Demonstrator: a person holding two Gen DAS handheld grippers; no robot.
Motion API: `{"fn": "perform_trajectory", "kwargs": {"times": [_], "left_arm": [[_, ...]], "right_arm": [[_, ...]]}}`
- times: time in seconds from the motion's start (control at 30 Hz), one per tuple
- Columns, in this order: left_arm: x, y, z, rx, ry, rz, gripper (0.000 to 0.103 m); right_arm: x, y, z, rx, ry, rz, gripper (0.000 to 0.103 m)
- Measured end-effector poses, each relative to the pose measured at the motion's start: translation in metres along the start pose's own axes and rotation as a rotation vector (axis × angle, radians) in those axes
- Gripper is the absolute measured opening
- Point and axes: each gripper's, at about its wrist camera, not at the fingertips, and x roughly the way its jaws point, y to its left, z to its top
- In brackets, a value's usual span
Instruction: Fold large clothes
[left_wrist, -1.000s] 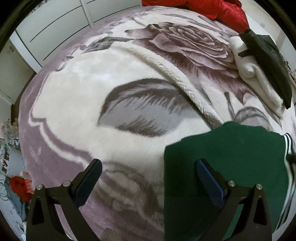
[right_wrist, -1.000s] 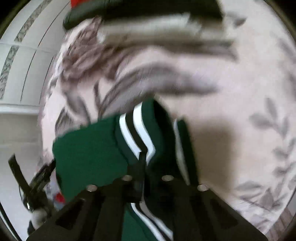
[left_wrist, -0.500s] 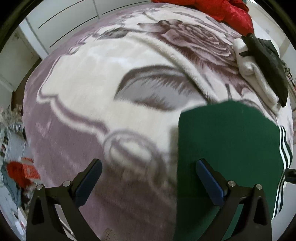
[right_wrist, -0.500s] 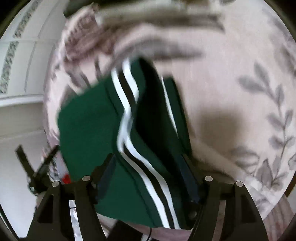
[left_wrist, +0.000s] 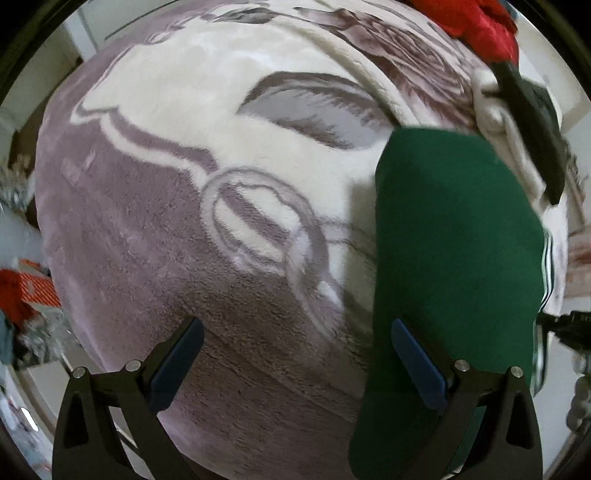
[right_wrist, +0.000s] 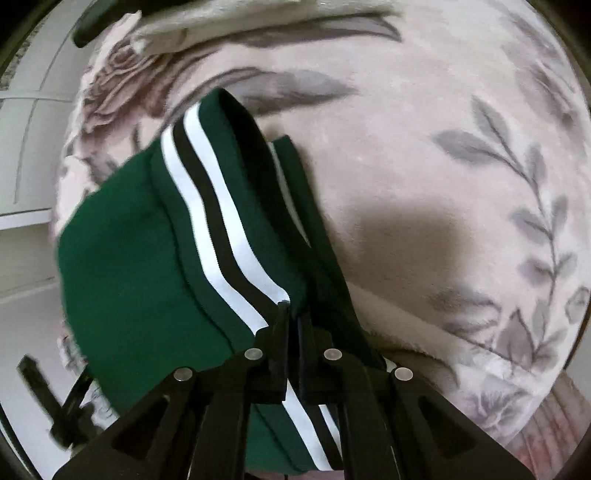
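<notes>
Tongs first: my right tongs (right_wrist: 291, 314) are pinched together on the striped hem (right_wrist: 221, 236) of the green garment (left_wrist: 450, 240), cloth caught between the pads. My left tongs (left_wrist: 295, 354) stand wide apart, holding nothing, their right finger (left_wrist: 417, 365) over the garment's edge. The garment lies folded on the bed's floral blanket (left_wrist: 177, 155), toward its near edge. Beyond it sits a dark item (left_wrist: 532, 122) on what looks like cream cloth (left_wrist: 491, 107), blurred, with red fabric (left_wrist: 476, 22) at the far corner.

Folded garment (left_wrist: 454, 258) on blanket (left_wrist: 184, 184); towel stack (left_wrist: 513, 122) behind it, cushion (left_wrist: 487, 26) further back.
</notes>
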Motion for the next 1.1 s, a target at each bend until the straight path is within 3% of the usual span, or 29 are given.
{"fn": "perform_trajectory", "kwargs": {"times": [0.07,0.13,0.17,0.2,0.3,0.37,0.5,0.63,0.67,0.73,0.8,0.87,0.97,1.07,1.1], "left_arm": [[-0.007,0.010,-0.001,-0.049,-0.003,-0.072,0.103],[-0.007,0.015,-0.003,-0.083,-0.005,-0.164,0.103],[-0.002,0.013,-0.003,-0.090,0.008,-0.229,0.103],[0.003,0.010,-0.003,-0.094,0.020,-0.268,0.103],[0.033,-0.008,-0.003,-0.086,0.072,-0.454,0.103],[0.050,-0.019,-0.004,-0.066,0.098,-0.527,0.103],[0.079,-0.032,0.004,-0.056,0.140,-0.635,0.103],[0.072,-0.031,0.011,-0.028,0.100,-0.647,0.101],[0.070,-0.031,0.013,-0.025,0.091,-0.657,0.089],[0.069,-0.034,0.018,-0.019,0.091,-0.647,0.088],[0.068,-0.039,0.022,0.004,0.088,-0.640,0.088],[0.069,-0.041,0.025,0.019,0.095,-0.639,0.088],[0.065,-0.035,0.036,0.033,0.098,-0.644,0.087],[0.065,-0.024,0.048,0.081,0.099,-0.646,0.087],[0.073,-0.022,0.052,0.097,0.139,-0.675,0.087]], "right_arm": [[-0.013,-0.005,0.003,-0.017,-0.022,0.061,0.033],[-0.017,-0.008,0.005,-0.060,-0.040,0.118,0.094],[-0.015,-0.009,0.006,-0.081,-0.025,0.151,0.097],[-0.003,-0.009,0.009,-0.113,0.023,0.202,0.097],[0.035,-0.015,0.015,-0.180,0.126,0.215,0.097],[0.060,-0.025,0.019,-0.180,0.174,0.265,0.103],[0.085,-0.040,0.032,-0.181,0.252,0.422,0.103],[0.089,-0.047,0.035,-0.206,0.308,0.494,0.103],[0.090,-0.045,0.035,-0.216,0.311,0.493,0.103],[0.091,-0.046,0.035,-0.181,0.301,0.501,0.103],[0.087,-0.042,0.029,-0.149,0.289,0.507,0.093],[0.078,-0.046,0.019,-0.082,0.284,0.571,0.060],[0.070,-0.049,-0.004,0.015,0.282,0.633,0.057],[0.058,-0.048,-0.034,0.100,0.284,0.791,0.057],[0.057,-0.049,-0.041,0.104,0.288,0.824,0.057]]}}
